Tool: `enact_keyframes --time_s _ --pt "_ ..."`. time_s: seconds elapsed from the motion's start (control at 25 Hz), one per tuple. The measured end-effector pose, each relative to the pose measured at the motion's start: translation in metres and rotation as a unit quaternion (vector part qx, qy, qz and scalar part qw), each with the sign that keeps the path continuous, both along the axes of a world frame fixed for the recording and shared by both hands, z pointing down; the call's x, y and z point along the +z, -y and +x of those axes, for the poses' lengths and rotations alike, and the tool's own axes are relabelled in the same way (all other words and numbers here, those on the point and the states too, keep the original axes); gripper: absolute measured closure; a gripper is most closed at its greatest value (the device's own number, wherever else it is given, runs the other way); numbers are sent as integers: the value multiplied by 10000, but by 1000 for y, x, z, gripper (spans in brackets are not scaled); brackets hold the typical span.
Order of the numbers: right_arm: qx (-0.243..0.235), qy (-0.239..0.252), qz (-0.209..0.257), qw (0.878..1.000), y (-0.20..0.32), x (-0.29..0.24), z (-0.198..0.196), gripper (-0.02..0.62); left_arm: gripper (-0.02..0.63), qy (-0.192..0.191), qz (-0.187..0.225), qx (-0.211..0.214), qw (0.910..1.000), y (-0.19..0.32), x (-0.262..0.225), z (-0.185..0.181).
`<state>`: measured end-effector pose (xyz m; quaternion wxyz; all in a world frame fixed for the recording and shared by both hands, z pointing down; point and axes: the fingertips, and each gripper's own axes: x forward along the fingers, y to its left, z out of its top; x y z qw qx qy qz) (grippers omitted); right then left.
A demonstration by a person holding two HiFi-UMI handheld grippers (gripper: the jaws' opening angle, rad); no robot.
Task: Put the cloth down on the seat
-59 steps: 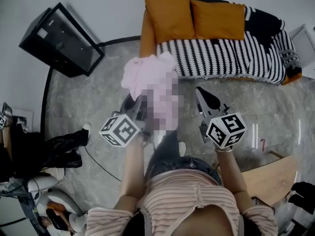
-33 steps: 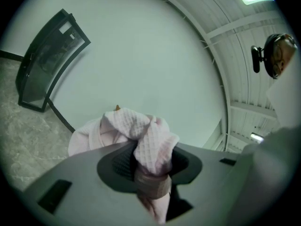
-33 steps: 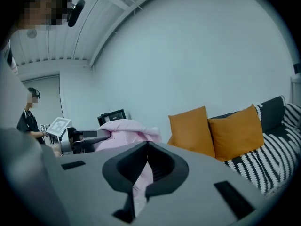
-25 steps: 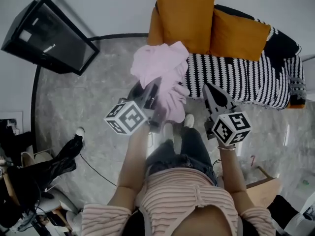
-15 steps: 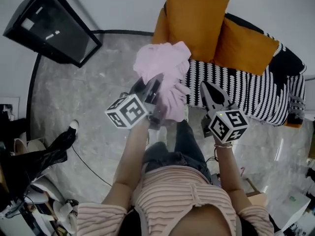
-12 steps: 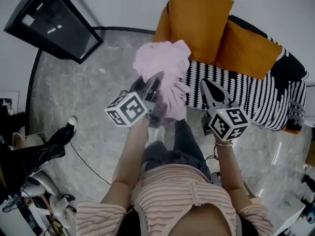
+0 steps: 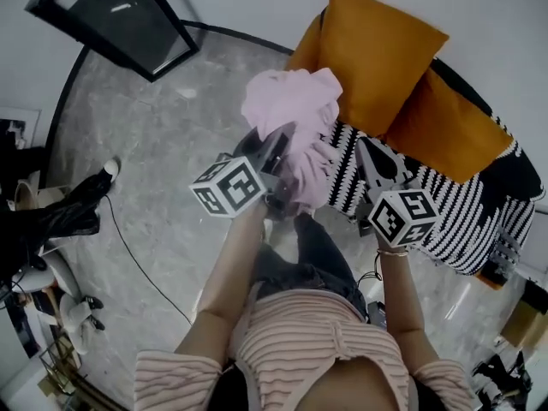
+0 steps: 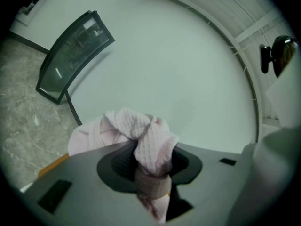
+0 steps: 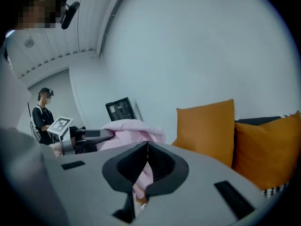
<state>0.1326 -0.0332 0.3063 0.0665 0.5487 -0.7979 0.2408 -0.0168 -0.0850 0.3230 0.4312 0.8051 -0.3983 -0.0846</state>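
Note:
A crumpled pink cloth (image 7: 291, 110) hangs bunched in the air in front of the sofa, and my left gripper (image 7: 278, 148) is shut on it. In the left gripper view a waffle-textured fold of the cloth (image 8: 146, 140) is pinched between the jaws of the left gripper (image 8: 153, 173). My right gripper (image 7: 366, 148) is held beside the cloth to its right, jaws shut and holding nothing. Its own view shows the right gripper (image 9: 147, 145) with tips together and the cloth (image 9: 131, 128) behind it. The striped sofa seat (image 7: 445, 204) lies just beyond both grippers.
Two orange cushions (image 7: 377, 50) (image 7: 445, 127) lean on the sofa back. A black glass cabinet (image 7: 120, 15) stands at the far left on the grey marbled floor. Dark gear (image 7: 51, 221) and a cable (image 7: 145, 264) lie at the left. A person (image 9: 43, 112) stands in the background.
The sofa and cushions have drawn nearer and swung right in the head view. Both grippers have moved up toward the seat's edge. The left gripper's hold on the cloth is the same.

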Motion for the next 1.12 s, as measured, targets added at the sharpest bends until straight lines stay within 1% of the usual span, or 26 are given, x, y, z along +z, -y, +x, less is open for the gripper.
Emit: enact_keyframes --time_s 0.16,0.28,0.52,0.88,1.12 --pt "-291 26 -159 9994 33 13 16 587 460 -2 -152 -342 9993 30 14 15" --pt "-446 64 -231 9987 40 19 26 586 462 -31 -231 -486 9985 33 18 27" --pt "-823 40 -464 9955 66 41 15 588 460 -141 -419 -921 9948 54 40 20" --pt "-1056 -41 -742 9916 92 74 16 588 460 -282 -720 -1278 9888 81 84 27" --pt "-1119 -151 -920 9893 104 97 18 586 460 -249 -864 -1502 9846 97 116 29"
